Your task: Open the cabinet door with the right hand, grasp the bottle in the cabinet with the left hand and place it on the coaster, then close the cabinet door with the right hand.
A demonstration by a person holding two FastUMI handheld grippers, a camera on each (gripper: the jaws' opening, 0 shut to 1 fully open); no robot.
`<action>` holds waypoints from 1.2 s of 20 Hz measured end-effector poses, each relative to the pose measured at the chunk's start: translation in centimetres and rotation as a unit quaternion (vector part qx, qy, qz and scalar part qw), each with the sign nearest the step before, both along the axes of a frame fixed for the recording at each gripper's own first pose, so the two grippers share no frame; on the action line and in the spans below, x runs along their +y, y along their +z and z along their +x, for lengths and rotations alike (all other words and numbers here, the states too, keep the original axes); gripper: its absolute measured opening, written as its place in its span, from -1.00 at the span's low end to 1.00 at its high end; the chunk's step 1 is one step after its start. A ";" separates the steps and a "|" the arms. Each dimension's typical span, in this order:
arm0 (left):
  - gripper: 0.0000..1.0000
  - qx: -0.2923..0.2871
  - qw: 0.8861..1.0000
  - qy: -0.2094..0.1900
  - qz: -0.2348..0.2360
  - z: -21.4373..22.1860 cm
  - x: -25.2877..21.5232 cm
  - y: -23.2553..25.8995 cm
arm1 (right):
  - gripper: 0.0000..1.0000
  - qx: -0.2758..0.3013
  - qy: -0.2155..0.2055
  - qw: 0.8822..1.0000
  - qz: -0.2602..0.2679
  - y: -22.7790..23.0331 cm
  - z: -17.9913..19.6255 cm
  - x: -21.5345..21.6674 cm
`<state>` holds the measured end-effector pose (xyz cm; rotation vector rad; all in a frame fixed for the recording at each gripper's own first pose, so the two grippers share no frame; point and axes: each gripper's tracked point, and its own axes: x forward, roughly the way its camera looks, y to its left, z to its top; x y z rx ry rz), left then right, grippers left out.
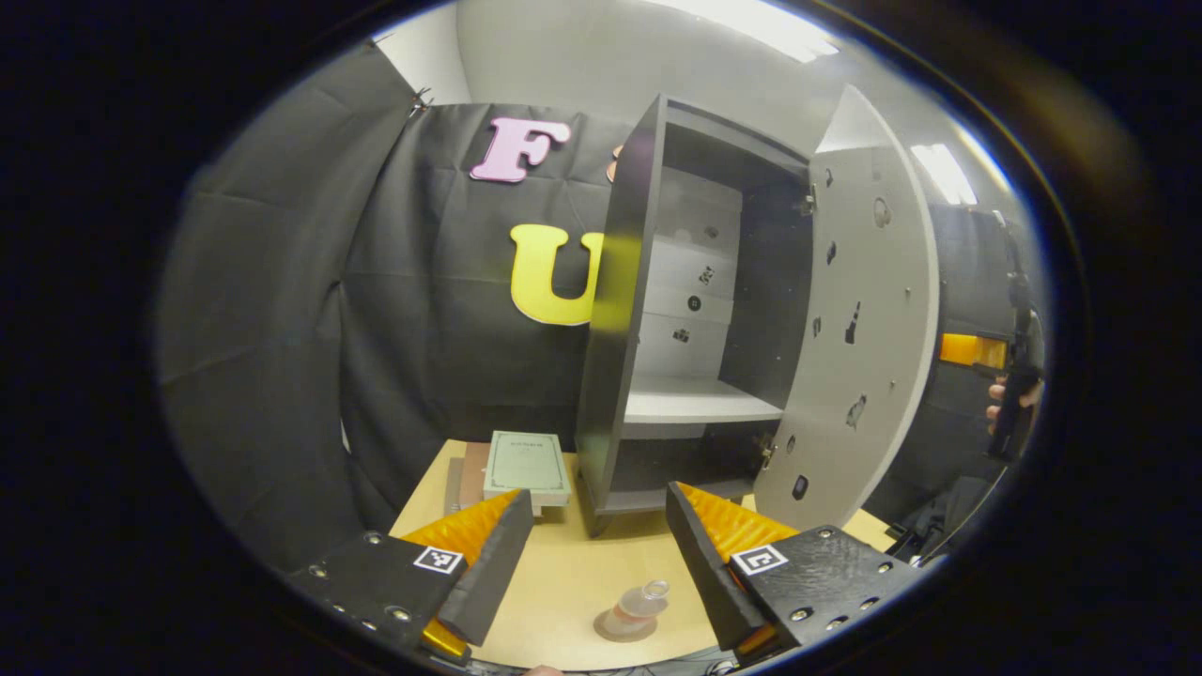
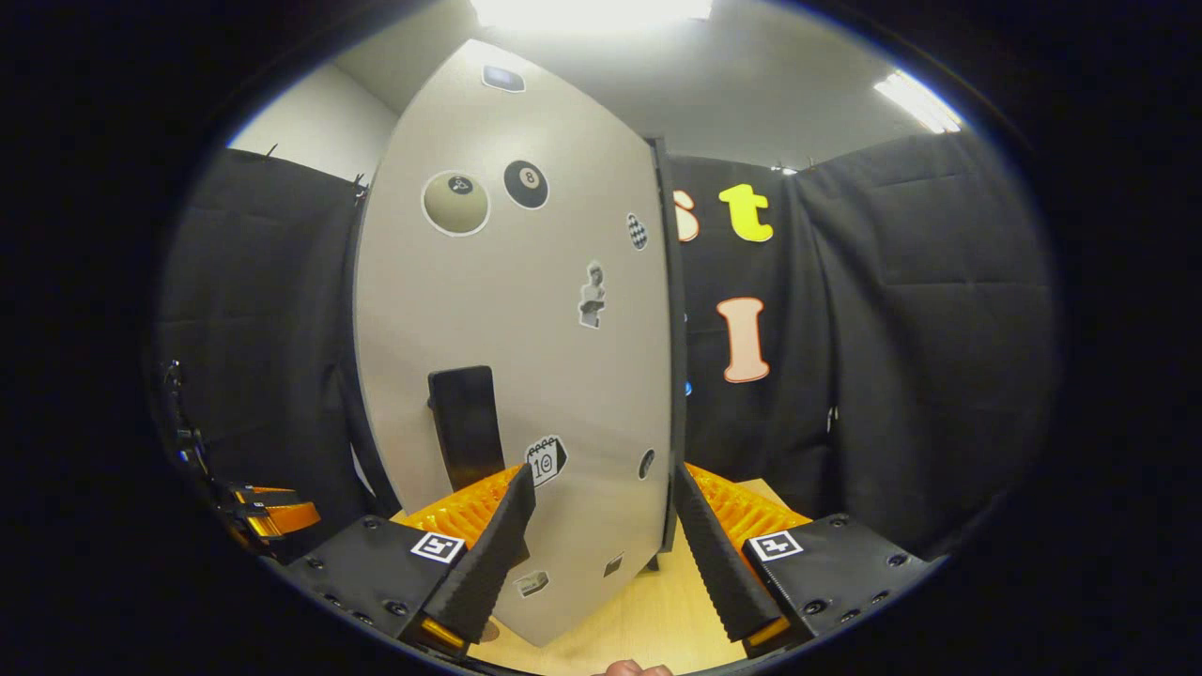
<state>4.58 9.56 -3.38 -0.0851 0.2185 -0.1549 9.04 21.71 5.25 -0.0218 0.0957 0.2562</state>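
Note:
A small clear bottle stands on a round brown coaster on the wooden table, low between the fingers of my left gripper, which is open and holds nothing. The dark cabinet stands beyond with its door swung wide to the right; its shelf is bare. In the right gripper view the door's pale, stickered outer face is close ahead, with a dark handle. My right gripper is open, one finger on each side of the door's lower part, not pressing on it.
A green book lies on a low stack on the table left of the cabinet. A hand shows at the far right behind the open door. Black cloth walls close in the booth on all sides.

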 end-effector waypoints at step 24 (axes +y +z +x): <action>0.70 -0.053 0.995 0.079 0.040 3.0 -9.5 7.1 | 0.84 0.027 0.056 0.996 0.057 -2.6 3.4 -11.6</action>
